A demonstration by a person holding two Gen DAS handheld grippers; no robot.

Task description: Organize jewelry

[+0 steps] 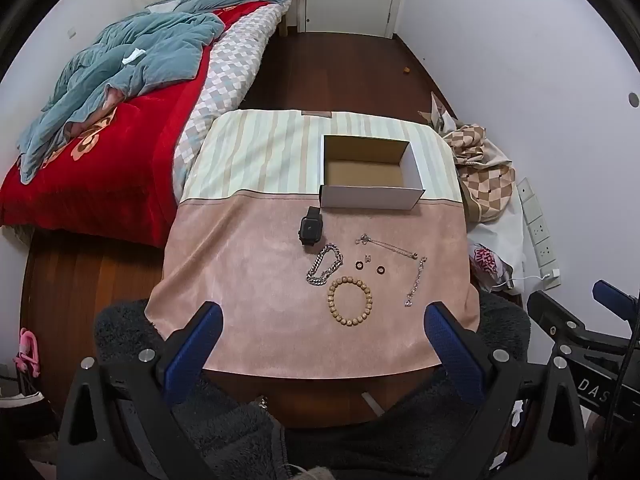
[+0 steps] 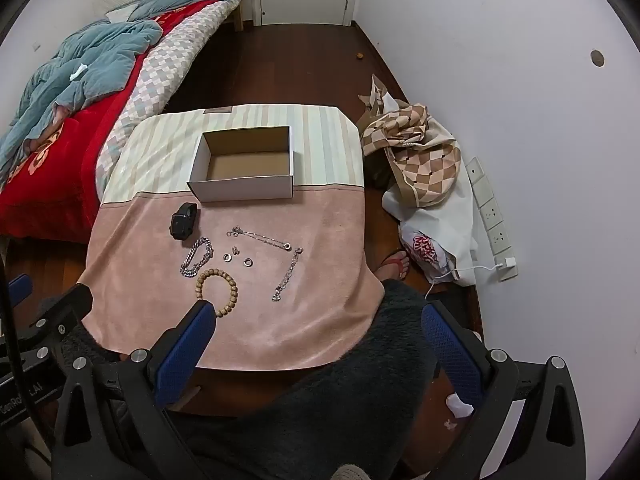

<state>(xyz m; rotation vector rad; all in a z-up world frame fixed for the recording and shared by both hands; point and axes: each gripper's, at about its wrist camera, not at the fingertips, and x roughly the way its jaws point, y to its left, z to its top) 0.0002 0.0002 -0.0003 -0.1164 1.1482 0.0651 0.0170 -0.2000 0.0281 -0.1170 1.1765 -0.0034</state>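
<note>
An empty white cardboard box (image 1: 370, 197) (image 2: 244, 190) stands at the back of the cloth-covered table (image 1: 248, 280) (image 2: 320, 280). In front of it lie a black smartwatch (image 1: 310, 230) (image 2: 183, 222), a thick silver chain (image 1: 324, 266) (image 2: 196, 259), a wooden bead bracelet (image 1: 350, 301) (image 2: 217, 286), two thin silver chains (image 1: 386, 245) (image 1: 416, 282) (image 2: 260, 237) (image 2: 287, 276) and small rings (image 1: 359, 265) (image 2: 248, 262). My left gripper (image 1: 322, 314) is open above the table's near edge. My right gripper (image 2: 316, 312) is open, its left finger (image 2: 188, 344) beside the bracelet.
A bed with a red blanket (image 1: 100, 160) and blue quilt (image 2: 80, 60) stands left of the table. Checked fabric and bags (image 1: 484, 172) (image 2: 424, 172) lie right by the wall, with a power strip (image 2: 492, 216). Dark wood floor (image 1: 340, 72) lies beyond. A foot in a sandal (image 2: 396, 264) is by the table.
</note>
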